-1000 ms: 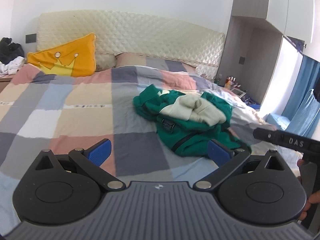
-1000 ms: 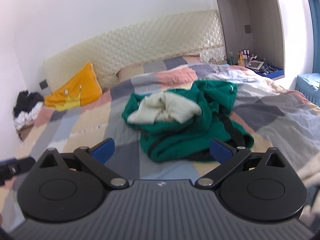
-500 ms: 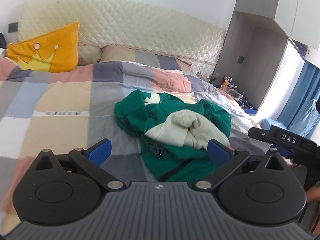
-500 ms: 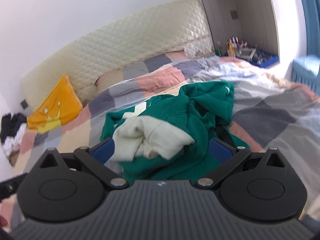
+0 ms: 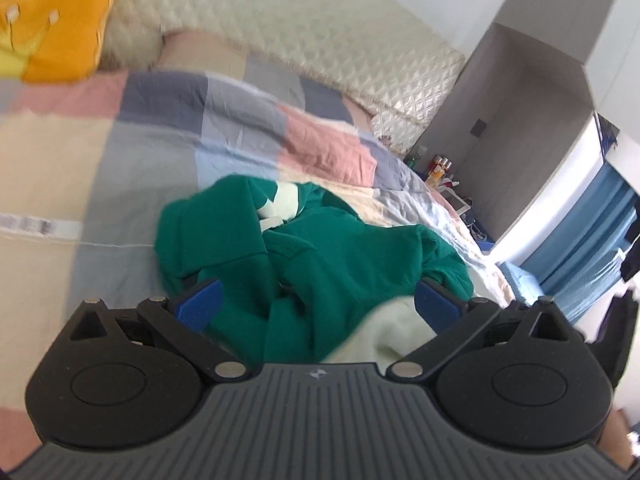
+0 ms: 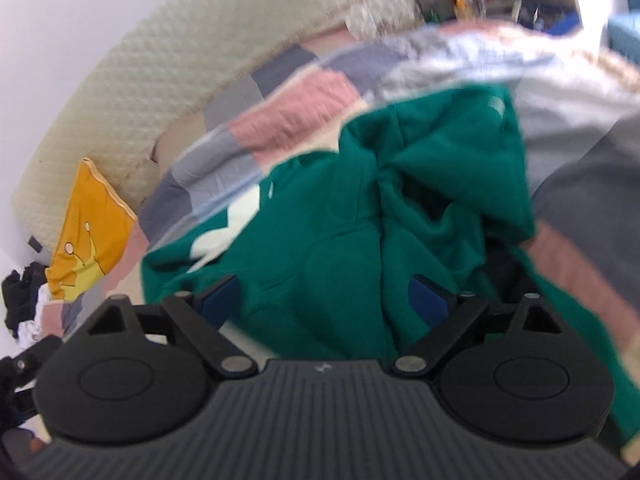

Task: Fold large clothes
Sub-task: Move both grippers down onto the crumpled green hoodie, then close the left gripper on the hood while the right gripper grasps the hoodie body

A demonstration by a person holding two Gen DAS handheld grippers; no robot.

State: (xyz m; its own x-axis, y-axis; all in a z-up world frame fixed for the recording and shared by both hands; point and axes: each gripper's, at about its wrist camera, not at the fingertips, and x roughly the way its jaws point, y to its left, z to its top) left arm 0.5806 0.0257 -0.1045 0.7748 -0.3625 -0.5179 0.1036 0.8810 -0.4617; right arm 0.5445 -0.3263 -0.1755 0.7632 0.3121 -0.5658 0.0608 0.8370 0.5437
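In the lower middle of the left wrist view, the left gripper [image 5: 318, 300] hangs just over the heap with its blue pads spread wide and nothing pinched between them. The green sweatshirt [image 5: 320, 256] lies crumpled on the patchwork bed [image 5: 132, 152], filling the centre of the frame, with a cream garment [image 5: 384, 332] bunched at its near edge, right under the gripper's body. A yellow cushion [image 5: 60, 20] sits in the upper left, against the quilted headboard [image 5: 280, 28]. The cloth looks thick, soft and limp (fleece, I would guess), so it should sag and drag rather than hold a shape; it is light enough for one hand, but a single pinch would likely lift only a fold.

In the right wrist view, much blurred, the right gripper [image 6: 326, 298] is low over the same green sweatshirt [image 6: 360, 220], which fills the centre of the frame. Its jaws stand apart, having just been narrowing a little, with green cloth bulging up between them; I see no pad pressing on it. A dark strip shows at the right of the heap, too smeared to name. I would take hold at a seam or hem edge, where the layers are doubled and will not slip.
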